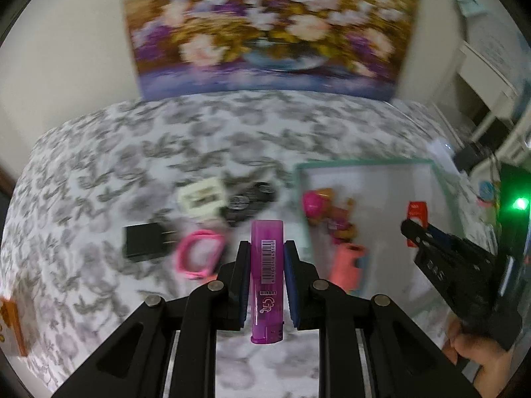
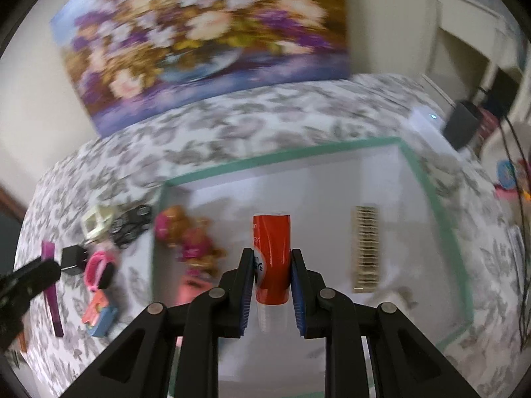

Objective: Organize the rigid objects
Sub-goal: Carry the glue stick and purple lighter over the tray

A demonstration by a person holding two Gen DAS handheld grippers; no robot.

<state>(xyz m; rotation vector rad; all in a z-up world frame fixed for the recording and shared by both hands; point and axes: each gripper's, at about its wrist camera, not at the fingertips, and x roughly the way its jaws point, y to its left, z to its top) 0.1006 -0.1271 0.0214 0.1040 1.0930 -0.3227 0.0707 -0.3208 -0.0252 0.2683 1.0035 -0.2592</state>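
Floral bedspread [image 1: 132, 152] left of the tray [image 2: 431, 199]: my left gripper [image 1: 266, 262] pinches the light, slick lighter [image 1: 267, 275] mid-body, my right gripper [image 2: 272, 275] likewise clamps the stiff red tube [image 2: 271, 258].

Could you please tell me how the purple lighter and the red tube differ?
The translucent purple lighter is flat-sided with a barcode; the glossy red tube is round with a clear end. The lighter is in the left gripper, the tube in the right gripper. Both are clamped lengthwise.
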